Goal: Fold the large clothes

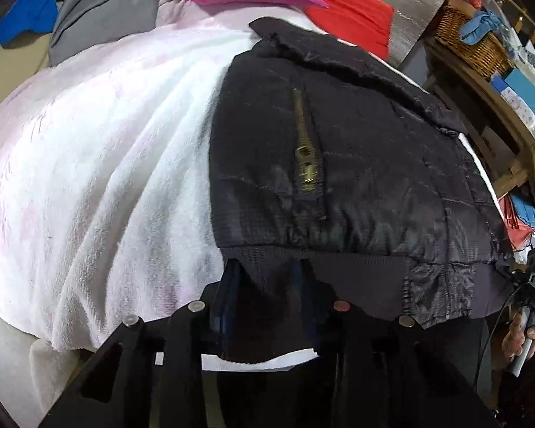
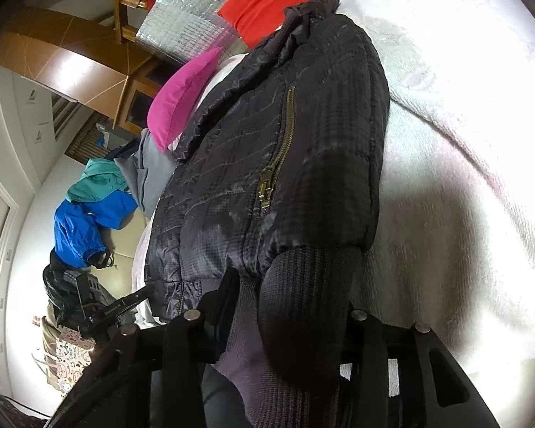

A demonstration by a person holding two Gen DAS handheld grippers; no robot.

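Black jacket [image 1: 339, 149] hem pinched in both tools [image 1: 267, 278] [image 2: 285, 321]; only the left view shows a wicker basket [image 1: 474, 39].

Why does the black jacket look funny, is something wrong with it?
Nothing looks broken. The black jacket lies folded on the white blanket. Its ribbed hem sits bunched between the left gripper fingers.

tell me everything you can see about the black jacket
The black jacket is a quilted puffer with a slightly shiny shell, a ribbed knit hem band and cuff, and a brass zipper, closed. It lies folded on a white fleecy blanket, collar toward the pillows. The left tool pinches the ribbed hem; the right tool has the knit cuff and hem between its fingers.
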